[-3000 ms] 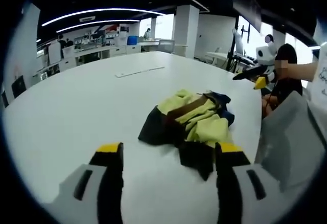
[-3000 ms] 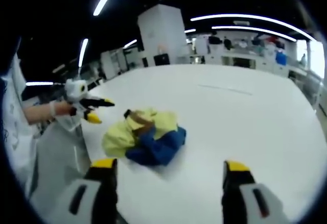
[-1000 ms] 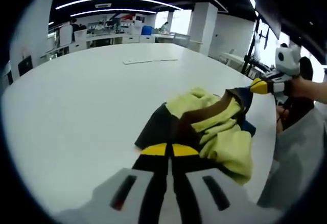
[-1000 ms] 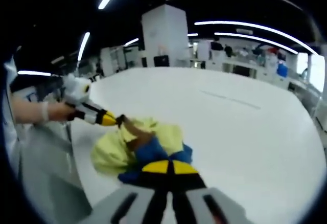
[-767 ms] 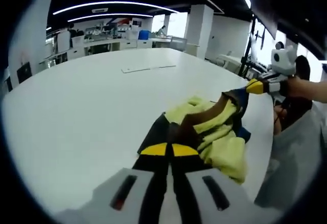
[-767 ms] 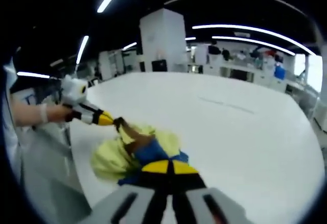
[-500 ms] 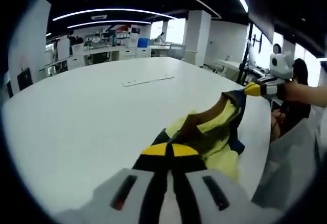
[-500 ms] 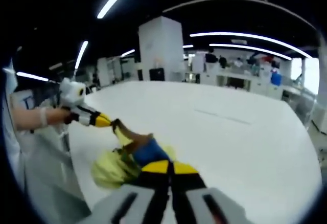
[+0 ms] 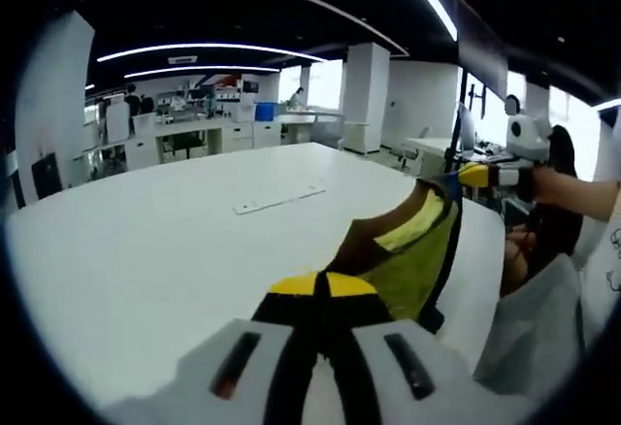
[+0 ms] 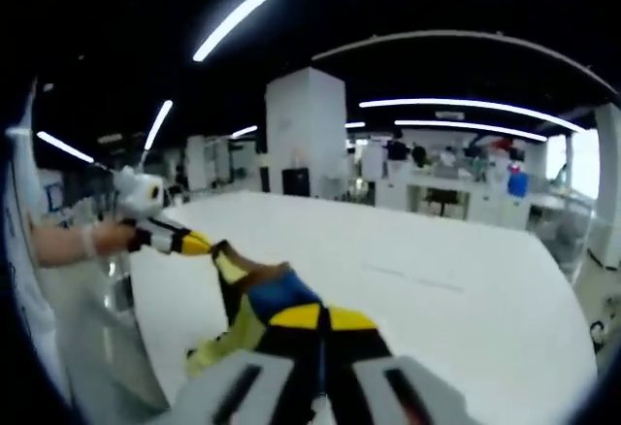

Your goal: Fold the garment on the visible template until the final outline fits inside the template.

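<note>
Presently the garment (image 9: 403,250) hangs stretched between the two grippers, lifted off the table (image 9: 146,250). Seen from the left gripper view, the left gripper (image 9: 322,284) has its yellow-tipped jaws pressed together on the near end of the cloth, and the garment's long axis runs from there up and to the right to the right gripper (image 9: 473,175), whose tips pinch the far corner; a hand (image 9: 558,184) holds that gripper. A brown band and a yellow band lie along the taut upper edge, with yellow-green and dark cloth sagging below. A thin pale strip (image 9: 278,199) lies flat on the table, well apart from the garment. Seen from the right gripper view, the left gripper (image 10: 199,244) at left clamps one corner, and the garment (image 10: 254,294) slopes down and to the right to the right gripper (image 10: 322,318), whose jaws are closed on a blue fold. The lower yellow part droops toward the table (image 10: 446,279); whether it touches cannot be told. No container is in view.
</note>
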{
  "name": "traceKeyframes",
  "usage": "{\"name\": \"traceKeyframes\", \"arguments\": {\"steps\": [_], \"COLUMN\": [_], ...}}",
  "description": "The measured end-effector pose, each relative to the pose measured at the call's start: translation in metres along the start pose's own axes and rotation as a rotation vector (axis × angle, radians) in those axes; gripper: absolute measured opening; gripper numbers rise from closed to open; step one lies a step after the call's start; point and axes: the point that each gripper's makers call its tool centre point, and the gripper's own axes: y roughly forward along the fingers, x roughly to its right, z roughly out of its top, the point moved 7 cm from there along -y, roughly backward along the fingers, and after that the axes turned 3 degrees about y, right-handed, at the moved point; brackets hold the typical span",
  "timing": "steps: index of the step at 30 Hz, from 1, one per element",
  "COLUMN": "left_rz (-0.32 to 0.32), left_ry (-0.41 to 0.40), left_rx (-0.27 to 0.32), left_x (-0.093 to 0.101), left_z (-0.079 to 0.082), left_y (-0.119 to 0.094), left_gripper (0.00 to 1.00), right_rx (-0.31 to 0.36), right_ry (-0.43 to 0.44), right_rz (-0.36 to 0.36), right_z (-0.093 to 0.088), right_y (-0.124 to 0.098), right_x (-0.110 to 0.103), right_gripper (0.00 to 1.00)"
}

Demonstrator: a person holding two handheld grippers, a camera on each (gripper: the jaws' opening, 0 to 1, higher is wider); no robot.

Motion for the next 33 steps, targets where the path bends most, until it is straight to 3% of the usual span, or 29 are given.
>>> {"name": "traceKeyframes", "arguments": {"steps": [7,9,14,19,23,30,33], "left_rz": [0.030,0.032,0.059,0.087,0.074,0.071,0.066], "left_ry": [0.047,0.029,0.072,0.097,0.059,-0.007,-0.033], "left_rx": [0.133,0.182,0.220,0.266,0.248,0.157,0.137], "left_x": [-0.006,-0.009,-0.005,-0.014,-0.024,-0.042,-0.055], "left_z": [0.058,0.073,0.098,0.116,0.110,0.069,0.059], "left_y": [-0.015,-0.019,-0.024,-0.025,-0.009,0.031,0.045], "left_gripper": [0.00,0.00,0.00,0.00,0.00,0.00,0.00], "right_rx": [0.129,0.166,0.234,0.273,0.283,0.218,0.193], "right_ry": [-0.051,-0.064,-0.103,-0.133,-0.102,-0.014,-0.007], "right_rz": [0.004,0.006,0.012,0.011,0.022,0.016,0.012], "right_z": [0.054,0.069,0.099,0.113,0.110,0.081,0.073], "right_y": [-0.011,-0.013,-0.019,-0.018,-0.004,0.030,0.044], "right_x": [-0.007,-0.008,-0.010,-0.010,-0.001,0.023,0.033], "right_gripper": [0.00,0.00,0.00,0.00,0.00,0.00,0.00]}}
